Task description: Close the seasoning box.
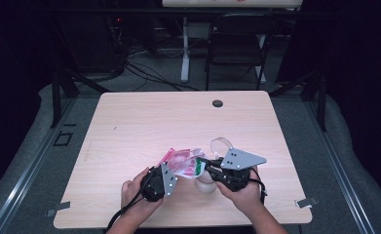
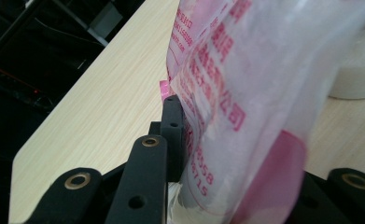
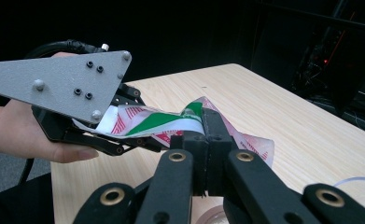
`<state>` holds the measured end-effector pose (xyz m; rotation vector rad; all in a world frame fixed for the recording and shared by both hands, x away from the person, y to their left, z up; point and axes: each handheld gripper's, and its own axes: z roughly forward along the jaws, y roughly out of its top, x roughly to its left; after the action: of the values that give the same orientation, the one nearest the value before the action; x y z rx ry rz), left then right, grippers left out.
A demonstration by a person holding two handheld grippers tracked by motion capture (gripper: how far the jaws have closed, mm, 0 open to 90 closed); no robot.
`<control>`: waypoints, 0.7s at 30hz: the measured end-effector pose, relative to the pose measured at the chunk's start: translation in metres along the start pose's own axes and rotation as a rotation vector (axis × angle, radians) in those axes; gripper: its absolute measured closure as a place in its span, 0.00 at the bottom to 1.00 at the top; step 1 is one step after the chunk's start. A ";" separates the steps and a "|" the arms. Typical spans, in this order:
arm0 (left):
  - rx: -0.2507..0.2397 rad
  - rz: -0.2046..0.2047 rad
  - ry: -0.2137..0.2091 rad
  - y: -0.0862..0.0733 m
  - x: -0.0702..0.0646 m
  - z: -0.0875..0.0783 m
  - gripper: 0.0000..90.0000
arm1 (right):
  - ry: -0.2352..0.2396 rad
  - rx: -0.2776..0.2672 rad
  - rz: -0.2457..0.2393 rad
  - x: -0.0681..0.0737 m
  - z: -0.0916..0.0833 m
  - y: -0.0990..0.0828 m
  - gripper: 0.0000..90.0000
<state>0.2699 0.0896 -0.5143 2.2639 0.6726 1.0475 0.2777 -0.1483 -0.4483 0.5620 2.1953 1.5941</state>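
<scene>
High view: 2 claws share 1 printed plastic bag

High view shows a thin plastic bag (image 1: 182,162) with pink and red print, held just above the near middle of the tabletop (image 1: 144,117), stretched between both claws. A green, red and white packet (image 3: 159,122) sits inside or against it.

Right claw (image 3: 207,128), seen in the right gripper view, has its jaws pressed together on the bag's edge. Left claw (image 1: 167,176) grips the other end; in the left gripper view the film runs between its jaws, 1 black finger (image 2: 173,135) lying flat against it, so it seems to pinch the bag loosely.

Just beyond the bag a roll of clear tape (image 1: 220,145) lies on the wood, and another pale roll (image 1: 205,183) rests near the right hand (image 1: 244,192). A dark round cap (image 1: 218,103) sits at the far edge.

Judged step: the bag is being held taut, likely for opening or sealing. Next move calls for 1 claw holding firm while the other shifts, without tearing the film.
</scene>
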 end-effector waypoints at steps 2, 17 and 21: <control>0.000 -0.006 -0.011 0.000 0.001 0.000 0.85 | 0.001 -0.002 -0.001 0.000 0.000 0.000 1.00; -0.002 -0.022 0.010 -0.003 0.007 -0.004 0.87 | 0.008 -0.006 0.014 -0.002 0.002 -0.003 1.00; 0.001 -0.021 0.014 -0.006 0.010 -0.006 0.87 | 0.015 -0.004 0.013 0.000 0.004 -0.002 1.00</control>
<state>0.2693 0.1014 -0.5095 2.2474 0.7018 1.0546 0.2800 -0.1456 -0.4513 0.5665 2.2039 1.6140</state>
